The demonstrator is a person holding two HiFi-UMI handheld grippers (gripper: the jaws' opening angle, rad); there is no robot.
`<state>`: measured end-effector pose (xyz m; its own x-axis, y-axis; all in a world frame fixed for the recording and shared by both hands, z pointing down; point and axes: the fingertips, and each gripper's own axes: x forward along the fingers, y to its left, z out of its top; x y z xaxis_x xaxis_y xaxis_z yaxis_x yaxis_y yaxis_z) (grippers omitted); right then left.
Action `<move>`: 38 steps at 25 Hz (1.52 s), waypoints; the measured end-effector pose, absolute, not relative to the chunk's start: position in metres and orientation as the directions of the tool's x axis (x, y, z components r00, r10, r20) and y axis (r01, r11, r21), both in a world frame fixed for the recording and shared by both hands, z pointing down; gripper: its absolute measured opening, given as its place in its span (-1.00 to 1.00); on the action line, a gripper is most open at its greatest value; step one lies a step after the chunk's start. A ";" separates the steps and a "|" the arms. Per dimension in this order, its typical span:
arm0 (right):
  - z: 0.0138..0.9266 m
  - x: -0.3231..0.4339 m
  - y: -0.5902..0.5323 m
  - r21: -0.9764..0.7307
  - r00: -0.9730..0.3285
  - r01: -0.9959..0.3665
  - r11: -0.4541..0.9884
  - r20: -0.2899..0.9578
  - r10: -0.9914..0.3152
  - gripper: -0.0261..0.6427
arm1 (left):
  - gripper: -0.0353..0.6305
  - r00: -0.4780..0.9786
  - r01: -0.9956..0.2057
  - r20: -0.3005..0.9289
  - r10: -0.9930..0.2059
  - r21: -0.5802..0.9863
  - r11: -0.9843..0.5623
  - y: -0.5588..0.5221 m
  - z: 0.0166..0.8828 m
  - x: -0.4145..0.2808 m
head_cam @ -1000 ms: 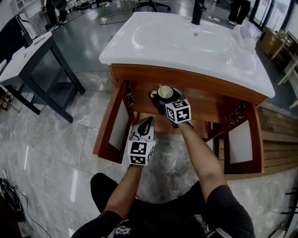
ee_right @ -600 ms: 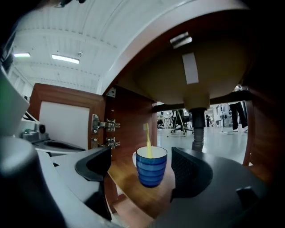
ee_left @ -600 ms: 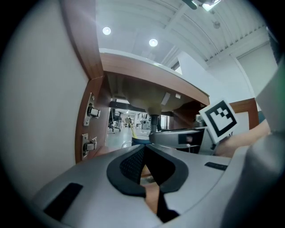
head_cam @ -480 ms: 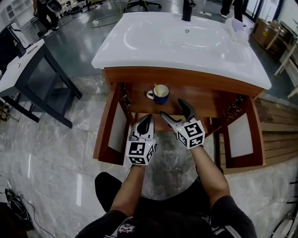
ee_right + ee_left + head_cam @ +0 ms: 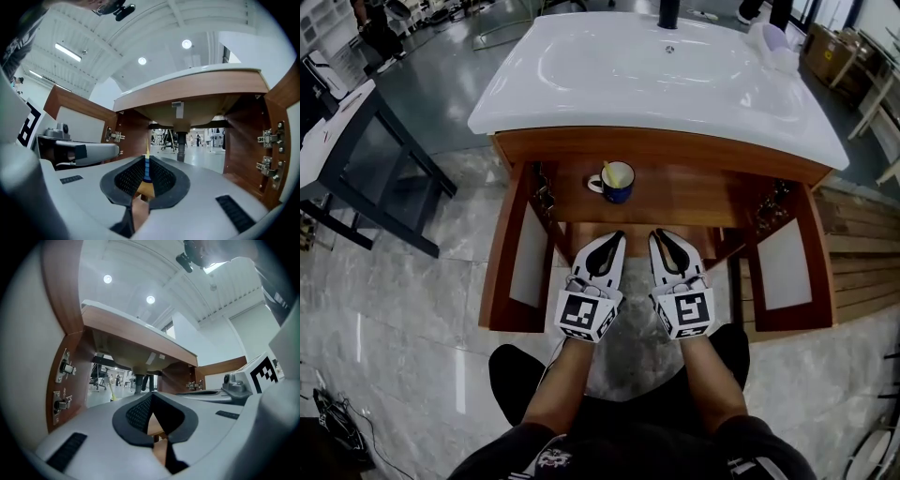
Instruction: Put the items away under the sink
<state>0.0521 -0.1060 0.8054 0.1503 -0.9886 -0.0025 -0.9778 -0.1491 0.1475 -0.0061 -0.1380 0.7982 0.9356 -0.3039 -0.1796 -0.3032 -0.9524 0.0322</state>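
A blue mug (image 5: 617,182) with a pale inside and a stick in it stands on the wooden shelf (image 5: 694,197) under the white sink (image 5: 656,75). Nothing holds it. Both grippers hover side by side in front of the open cabinet, short of the shelf. My left gripper (image 5: 614,238) is shut and empty. My right gripper (image 5: 661,236) has just been closing, and its jaws now meet with nothing between them. In the right gripper view a sliver of the mug (image 5: 147,169) shows beyond the jaw tips (image 5: 146,159). The left gripper (image 5: 151,397) points into the cabinet.
Both cabinet doors stand open, the left door (image 5: 514,267) and the right door (image 5: 783,281). A drain pipe (image 5: 180,145) hangs under the basin, and hinges (image 5: 267,138) sit on the side wall. A dark table (image 5: 347,131) stands at the left.
My right gripper has let go of the mug on the shelf, pulled back toward me and shut beside the left gripper. The left gripper has shifted slightly forward.
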 end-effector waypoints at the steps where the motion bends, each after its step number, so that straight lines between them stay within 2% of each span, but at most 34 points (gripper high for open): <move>1: 0.805 0.052 -0.104 0.152 0.160 -0.975 -0.160 -0.018 -0.987 -0.81 | -0.89 0.937 -0.296 -0.186 -0.296 0.026 -0.955 -0.136 0.798 -0.004; 8: 0.806 0.055 -0.088 0.104 0.181 -0.977 -0.184 -0.039 -0.983 -0.85 | -0.89 0.947 -0.281 -0.154 -0.283 0.035 -0.959 -0.126 0.806 0.004; 12: 0.792 0.060 -0.079 0.083 0.177 -0.980 -0.181 -0.056 -0.983 -0.85 | -0.89 0.935 -0.298 -0.184 -0.303 0.051 -0.953 -0.123 0.779 -0.001; 16: 0.765 0.059 -0.074 0.063 0.171 -0.983 -0.174 -0.050 -0.984 -0.85 | -0.89 0.946 -0.288 -0.145 -0.289 0.028 -0.957 -0.116 0.756 0.002; 24: 0.647 0.048 -0.064 0.018 0.134 -0.991 -0.135 -0.043 -0.990 -0.85 | -0.89 0.955 -0.279 -0.083 -0.284 0.068 -0.958 -0.101 0.652 -0.004; 29: 0.559 0.031 -0.056 -0.028 0.099 -0.995 -0.098 -0.015 -0.995 -0.85 | -0.89 0.935 -0.350 -0.051 -0.352 0.052 -0.935 -0.108 0.565 -0.019; 38: 0.422 0.027 -0.021 -0.039 0.125 -0.991 -0.126 0.027 -0.992 -0.85 | -0.89 0.933 -0.357 0.061 -0.354 0.066 -0.932 -0.092 0.449 -0.036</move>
